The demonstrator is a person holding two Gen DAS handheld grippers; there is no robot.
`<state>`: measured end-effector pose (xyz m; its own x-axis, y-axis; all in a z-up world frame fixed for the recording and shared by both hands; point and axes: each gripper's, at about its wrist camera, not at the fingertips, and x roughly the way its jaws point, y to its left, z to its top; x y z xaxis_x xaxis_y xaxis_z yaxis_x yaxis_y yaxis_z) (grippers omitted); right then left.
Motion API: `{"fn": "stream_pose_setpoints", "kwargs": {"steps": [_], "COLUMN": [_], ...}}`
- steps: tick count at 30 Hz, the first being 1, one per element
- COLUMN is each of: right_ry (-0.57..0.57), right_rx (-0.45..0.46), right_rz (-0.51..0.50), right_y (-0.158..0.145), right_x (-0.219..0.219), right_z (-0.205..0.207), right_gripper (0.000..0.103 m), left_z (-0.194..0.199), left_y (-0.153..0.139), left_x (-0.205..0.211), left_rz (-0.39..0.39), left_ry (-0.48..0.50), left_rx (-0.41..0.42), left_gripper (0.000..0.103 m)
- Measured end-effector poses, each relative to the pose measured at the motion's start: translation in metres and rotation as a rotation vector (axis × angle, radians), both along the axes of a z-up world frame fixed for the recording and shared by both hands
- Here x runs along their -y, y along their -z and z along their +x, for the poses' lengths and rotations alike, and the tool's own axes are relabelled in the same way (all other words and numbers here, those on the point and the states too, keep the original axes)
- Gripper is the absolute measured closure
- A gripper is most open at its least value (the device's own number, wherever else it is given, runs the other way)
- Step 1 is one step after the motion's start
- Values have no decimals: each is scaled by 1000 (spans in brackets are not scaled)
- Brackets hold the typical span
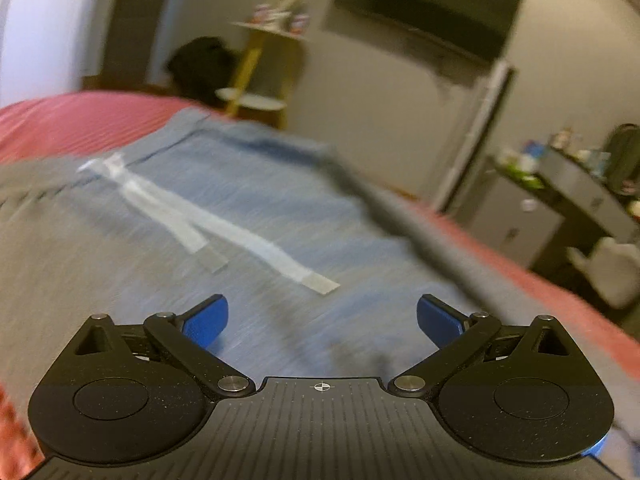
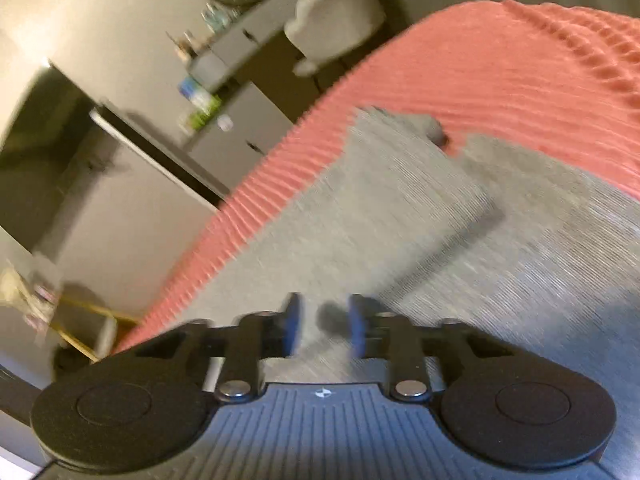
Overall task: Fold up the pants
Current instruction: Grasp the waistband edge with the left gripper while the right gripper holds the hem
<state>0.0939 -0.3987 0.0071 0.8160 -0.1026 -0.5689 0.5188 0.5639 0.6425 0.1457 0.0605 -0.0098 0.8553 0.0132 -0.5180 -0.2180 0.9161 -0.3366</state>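
Grey sweatpants [image 1: 248, 216] lie on a red ribbed bedspread [image 1: 80, 120]. Their white drawstrings [image 1: 224, 232] trail across the cloth in the left wrist view. My left gripper [image 1: 322, 320] hovers just above the pants, blue fingers wide apart and empty. In the right wrist view the pants [image 2: 400, 208] spread out with a folded edge and two leg ends [image 2: 404, 120] toward the far side. My right gripper [image 2: 325, 328] is low over the grey cloth, its fingers close together with a small gap. Whether cloth is pinched between them cannot be told. Both views are blurred.
The bedspread's edge [image 2: 256, 200] runs along the left in the right wrist view. Beyond it stand a grey cabinet [image 2: 240, 128] with bottles and a white bag [image 2: 332, 20]. A wall television [image 1: 432, 4], a yellow shelf stand [image 1: 256, 64] and a dark heap [image 1: 200, 64] lie past the bed.
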Motion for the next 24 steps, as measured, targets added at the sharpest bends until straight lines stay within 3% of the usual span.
{"fn": "stream_pose_setpoints", "kwargs": {"steps": [2, 5, 6, 7, 8, 9, 13, 15, 17, 20, 22, 23, 24], "right_ry": [-5, -16, -11, -13, -24, -36, -7, -21, -21, -20, -12, -9, -3], "right_rx": [3, 1, 22, 33, 54, 78, 128, 133, 142, 159, 158, 159, 161], "right_rz": [-8, 34, 42, 48, 62, 82, 117, 153, 176, 168, 164, 163, 162], "right_y": [5, 24, 27, 28, 29, 30, 37, 41, 46, 49, 51, 51, 51], "right_x": [2, 6, 8, 10, 14, 15, 22, 24, 24, 26, 27, 27, 28], "right_z": [3, 7, 6, 7, 8, 7, 6, 9, 10, 16, 16, 17, 17], "right_gripper": [39, 44, 55, 65, 90, 100, 95, 85, 76, 79, 90, 101, 103], "left_z": [23, 73, 91, 107, 123, 140, 185, 204, 221, 236, 232, 230, 225], "left_y": [-14, -22, -21, -19, -17, -14, -3, 3, 12, 25, 26, 25, 21], "left_x": [1, -5, -9, -11, -13, -14, -15, -11, -7, -4, -6, -7, -7], "left_rz": [-33, -121, -144, -161, -181, -203, -210, -210, -226, -271, -271, -276, -273], "left_ry": [77, 111, 102, 88, 84, 94, 70, 81, 106, 98, 85, 94, 92], "left_rx": [3, -28, -47, -72, -98, -124, -181, -204, -259, -335, -353, -352, -349], "left_gripper": [0, 1, 6, 17, 22, 25, 24, 19, 21, 51, 83, 93, 95]}}
